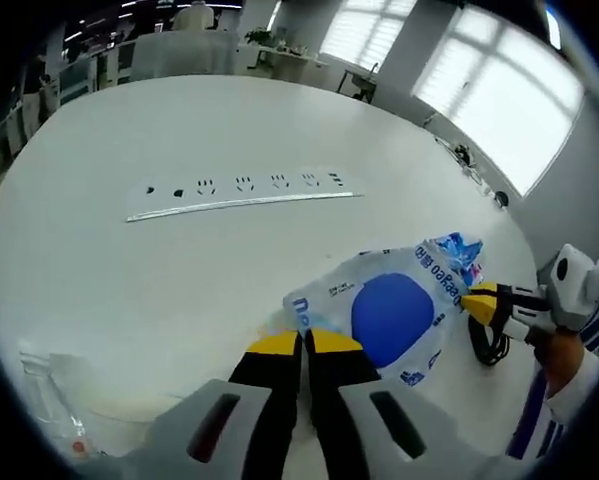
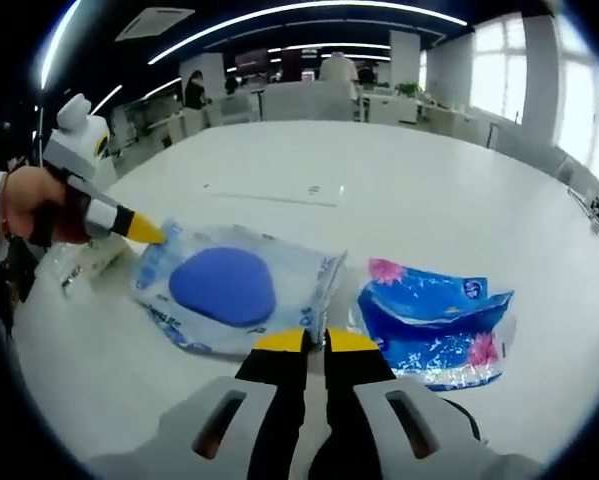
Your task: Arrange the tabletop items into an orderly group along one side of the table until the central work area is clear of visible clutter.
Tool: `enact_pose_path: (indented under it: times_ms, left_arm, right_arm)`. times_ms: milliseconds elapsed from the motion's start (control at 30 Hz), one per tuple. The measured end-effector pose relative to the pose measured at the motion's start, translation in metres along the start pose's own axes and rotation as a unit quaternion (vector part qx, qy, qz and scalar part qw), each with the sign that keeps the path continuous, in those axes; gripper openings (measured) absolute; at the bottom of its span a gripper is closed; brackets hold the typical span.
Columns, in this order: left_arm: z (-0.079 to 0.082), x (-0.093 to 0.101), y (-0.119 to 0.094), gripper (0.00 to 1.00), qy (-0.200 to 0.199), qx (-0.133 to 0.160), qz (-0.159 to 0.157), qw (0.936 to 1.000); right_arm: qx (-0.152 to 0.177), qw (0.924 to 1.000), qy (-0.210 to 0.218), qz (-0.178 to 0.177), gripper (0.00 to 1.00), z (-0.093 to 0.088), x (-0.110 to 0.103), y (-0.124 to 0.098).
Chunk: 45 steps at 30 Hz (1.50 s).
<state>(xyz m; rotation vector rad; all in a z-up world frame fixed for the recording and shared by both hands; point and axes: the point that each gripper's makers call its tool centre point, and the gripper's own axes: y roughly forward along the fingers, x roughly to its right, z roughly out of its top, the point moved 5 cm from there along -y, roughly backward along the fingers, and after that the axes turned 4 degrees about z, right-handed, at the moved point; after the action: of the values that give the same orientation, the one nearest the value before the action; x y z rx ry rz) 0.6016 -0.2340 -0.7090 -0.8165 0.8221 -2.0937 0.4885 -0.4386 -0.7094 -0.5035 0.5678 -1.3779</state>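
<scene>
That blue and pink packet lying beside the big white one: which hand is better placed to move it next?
Probably the right. The blue and pink packet lies just ahead of the right tool, beside its tips, while the left tool is at the far edge of the white packet.

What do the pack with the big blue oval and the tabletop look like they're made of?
The pack looks like thin glossy plastic film: it wrinkles, shines and is partly see-through at the edges. The tabletop looks like smooth white laminate with a soft sheen, though that is hard to confirm.
</scene>
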Motion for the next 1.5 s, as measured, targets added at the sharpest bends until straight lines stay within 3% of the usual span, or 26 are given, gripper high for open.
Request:
enact_pose_path:
  times_ms: [767,1300,1500]
  left_arm:
    - [0.001,-0.001,0.0,0.03,0.0,0.013,0.009,0.9999]
    - [0.004,0.001,-0.005,0.2,0.008,0.021,0.0,0.9997]
    - [0.007,0.003,-0.009,0.31,0.02,0.028,-0.006,0.9994]
  right_arm:
    - [0.017,0.9998,0.004,-0.002,0.03,0.004,0.0,-0.01]
    - [0.023,0.9997,0.002,0.006,0.07,0.008,-0.002,-0.011]
    - [0.026,0.9996,0.002,0.011,0.11,0.011,-0.004,-0.012]
